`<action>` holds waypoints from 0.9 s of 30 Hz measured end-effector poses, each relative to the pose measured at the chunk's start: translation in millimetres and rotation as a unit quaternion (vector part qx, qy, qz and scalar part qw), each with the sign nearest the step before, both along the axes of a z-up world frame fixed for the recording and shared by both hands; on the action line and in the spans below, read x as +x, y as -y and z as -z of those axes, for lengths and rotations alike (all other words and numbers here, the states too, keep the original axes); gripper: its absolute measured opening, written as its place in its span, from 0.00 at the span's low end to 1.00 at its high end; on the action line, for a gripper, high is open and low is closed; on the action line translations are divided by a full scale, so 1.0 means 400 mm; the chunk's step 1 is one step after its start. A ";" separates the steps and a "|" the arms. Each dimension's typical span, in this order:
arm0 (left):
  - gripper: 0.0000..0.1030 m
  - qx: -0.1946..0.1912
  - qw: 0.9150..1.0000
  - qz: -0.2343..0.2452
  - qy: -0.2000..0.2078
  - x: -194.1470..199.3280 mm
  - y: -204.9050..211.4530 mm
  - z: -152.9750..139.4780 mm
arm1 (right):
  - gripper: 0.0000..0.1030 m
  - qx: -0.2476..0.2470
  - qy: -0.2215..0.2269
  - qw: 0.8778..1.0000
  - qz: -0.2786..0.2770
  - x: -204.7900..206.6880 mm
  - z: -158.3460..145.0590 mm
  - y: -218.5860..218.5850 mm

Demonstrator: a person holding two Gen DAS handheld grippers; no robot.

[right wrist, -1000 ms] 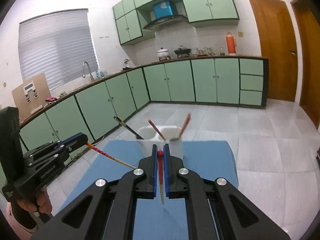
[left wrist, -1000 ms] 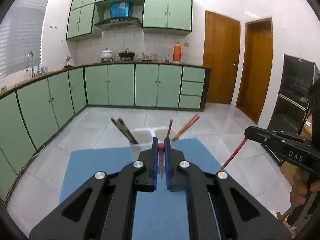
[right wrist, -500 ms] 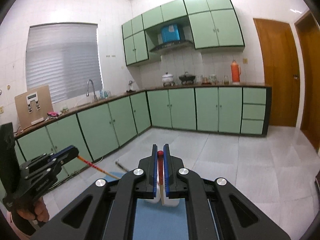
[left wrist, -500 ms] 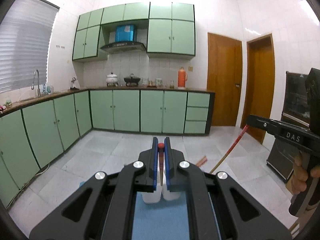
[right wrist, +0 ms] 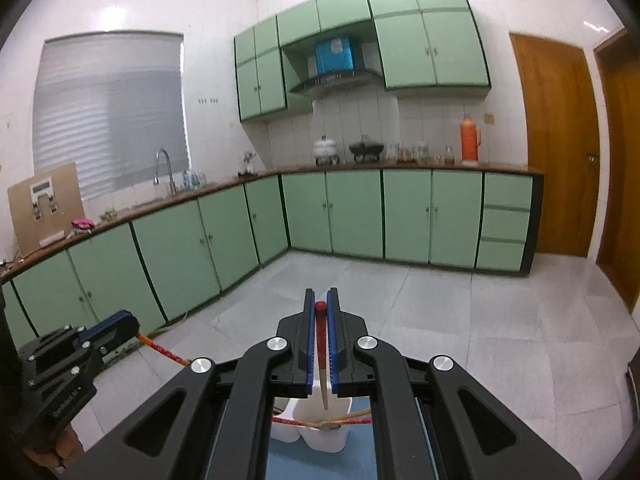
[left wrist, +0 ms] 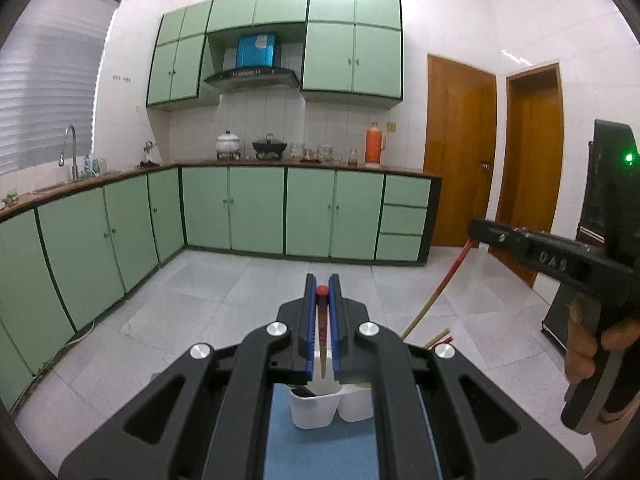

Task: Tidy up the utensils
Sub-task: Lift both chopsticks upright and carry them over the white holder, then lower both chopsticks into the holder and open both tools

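Above two cups point(left wrist: 316, 408), each gripper point(left wrist: 322, 300) point(right wrist: 320, 312) clamps one chopstick point(left wrist: 321, 336) point(right wrist: 321, 356).

Two joined holder cups point(left wrist: 330, 404) stand on a mat point(left wrist: 320, 456), with chopsticks point(right wrist: 320, 422) in them.

Green cabinets point(left wrist: 256, 208) — white tiled floor point(left wrist: 224, 292)

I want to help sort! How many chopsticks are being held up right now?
2: one chopstick in the left gripper, one in the right gripper. More sit in the white holder, partly hidden.
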State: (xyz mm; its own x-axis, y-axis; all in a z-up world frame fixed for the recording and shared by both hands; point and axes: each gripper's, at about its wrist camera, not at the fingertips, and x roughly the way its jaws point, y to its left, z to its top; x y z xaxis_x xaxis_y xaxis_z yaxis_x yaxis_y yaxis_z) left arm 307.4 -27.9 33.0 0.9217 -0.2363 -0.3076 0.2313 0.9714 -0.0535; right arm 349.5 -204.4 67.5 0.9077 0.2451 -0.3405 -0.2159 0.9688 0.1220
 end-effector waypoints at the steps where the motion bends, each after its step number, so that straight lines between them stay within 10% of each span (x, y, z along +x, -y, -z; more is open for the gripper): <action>1: 0.05 0.002 1.000 0.000 -0.007 0.019 0.003 0.013 | 0.05 0.000 -0.007 1.000 -0.001 0.014 0.015 -0.002; 20: 0.07 0.017 0.995 0.003 -0.095 0.162 -0.012 0.189 | 0.07 -0.014 -0.097 0.995 -0.035 0.079 0.208 -0.040; 23: 0.20 0.015 0.995 0.000 -0.103 0.163 -0.021 0.197 | 0.20 -0.011 -0.092 0.995 -0.033 0.067 0.201 -0.029; 27: 0.52 0.007 0.996 -0.015 -0.086 0.139 -0.040 0.172 | 0.62 -0.005 -0.065 0.998 -0.001 0.030 0.170 0.003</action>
